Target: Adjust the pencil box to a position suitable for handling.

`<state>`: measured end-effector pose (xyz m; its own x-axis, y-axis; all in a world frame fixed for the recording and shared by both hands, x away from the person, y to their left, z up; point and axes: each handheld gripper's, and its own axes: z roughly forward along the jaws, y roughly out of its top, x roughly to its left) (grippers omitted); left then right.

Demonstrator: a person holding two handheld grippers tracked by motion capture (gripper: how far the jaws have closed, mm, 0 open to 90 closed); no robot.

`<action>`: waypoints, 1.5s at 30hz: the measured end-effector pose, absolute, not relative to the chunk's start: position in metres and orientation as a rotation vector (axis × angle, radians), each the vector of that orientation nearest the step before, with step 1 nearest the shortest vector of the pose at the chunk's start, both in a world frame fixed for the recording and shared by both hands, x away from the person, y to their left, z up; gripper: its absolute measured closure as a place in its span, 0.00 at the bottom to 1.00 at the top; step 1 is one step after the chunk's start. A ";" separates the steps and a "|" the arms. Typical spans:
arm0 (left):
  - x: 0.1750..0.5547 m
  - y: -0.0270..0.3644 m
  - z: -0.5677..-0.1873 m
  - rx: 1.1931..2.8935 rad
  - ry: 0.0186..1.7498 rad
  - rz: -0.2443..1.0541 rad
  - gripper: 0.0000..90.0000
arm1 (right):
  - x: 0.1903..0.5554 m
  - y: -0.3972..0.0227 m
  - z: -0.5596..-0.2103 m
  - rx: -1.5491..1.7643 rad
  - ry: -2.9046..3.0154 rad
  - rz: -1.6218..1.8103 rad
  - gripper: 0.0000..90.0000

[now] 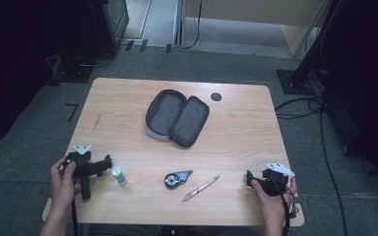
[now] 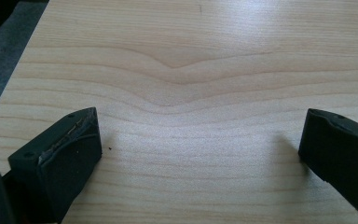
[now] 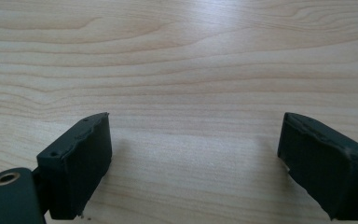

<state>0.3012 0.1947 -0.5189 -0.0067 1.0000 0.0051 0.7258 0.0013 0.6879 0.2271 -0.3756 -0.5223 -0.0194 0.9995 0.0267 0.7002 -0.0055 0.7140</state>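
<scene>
On the left, the left gripper is held low over the table with its jaws spread wide and nothing between them, just beside the small white tube. Towards the middle, the correction tape and the pen are laid in front of the opened pencil case, well apart from it. On the right, the right gripper is also spread and empty, so the packing is judged as not yet begun.

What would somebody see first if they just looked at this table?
Probably the open dark pencil case, lying unzipped in the middle of the wooden table. Nearer the person sit a small glue stick, a correction tape roller and a pen, with the left gripper and right gripper open at the sides.
</scene>
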 end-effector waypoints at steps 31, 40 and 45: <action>0.301 0.195 -0.519 1.778 1.788 0.716 0.00 | 0.270 -0.254 -0.423 1.546 1.759 1.002 0.14; 0.301 0.194 -0.519 1.777 1.789 0.719 0.00 | 0.292 -0.221 -0.420 1.514 1.816 1.014 0.19; 0.301 0.194 -0.519 1.773 1.789 0.719 0.00 | 0.305 -0.202 -0.416 1.486 1.817 1.062 0.33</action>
<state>0.3012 0.1942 -0.5189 -0.0114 0.9999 0.0064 0.7264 0.0039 0.6873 0.3049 -0.2024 -0.4160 -0.2309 0.9711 0.0607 0.5297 0.0732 0.8450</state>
